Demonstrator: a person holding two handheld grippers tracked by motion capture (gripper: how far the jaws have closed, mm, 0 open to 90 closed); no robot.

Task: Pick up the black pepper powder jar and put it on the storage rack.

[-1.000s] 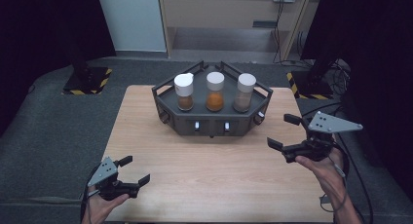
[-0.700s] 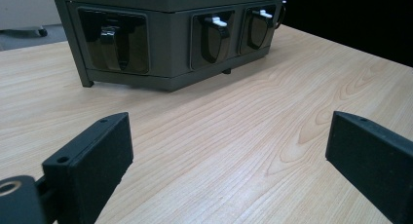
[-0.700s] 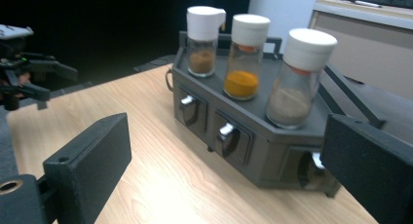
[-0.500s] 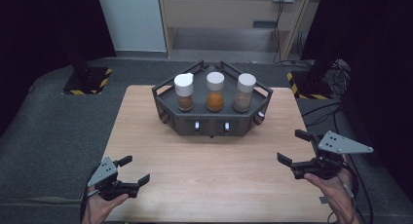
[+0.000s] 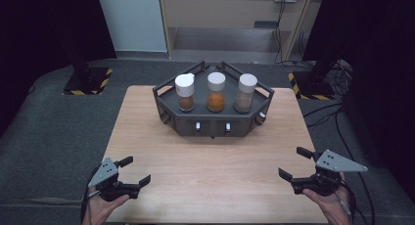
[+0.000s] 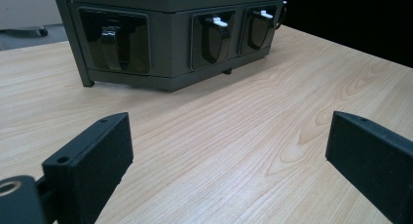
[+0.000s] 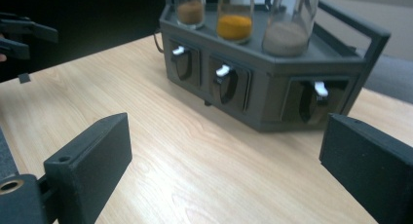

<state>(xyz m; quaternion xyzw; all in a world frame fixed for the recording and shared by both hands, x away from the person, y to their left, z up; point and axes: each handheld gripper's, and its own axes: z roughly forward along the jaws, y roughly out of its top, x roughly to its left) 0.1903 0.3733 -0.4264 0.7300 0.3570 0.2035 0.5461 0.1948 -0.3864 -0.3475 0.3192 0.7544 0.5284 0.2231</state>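
left gripper point(image 5: 131, 171) jaws spread, right gripper point(image 5: 294, 164) jaws spread, near jar rack point(image 5: 213, 129)

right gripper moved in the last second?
Yes. The right gripper has pulled back from the rack toward the table's near edge, jaws open. The rack stayed put.

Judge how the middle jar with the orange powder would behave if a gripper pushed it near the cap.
The middle jar is tall and narrow, so a high push would probably tip it. Its clear wall looks smooth, perhaps slippery. Powder fills just the bottom, which likely helps it stay upright on the rack.
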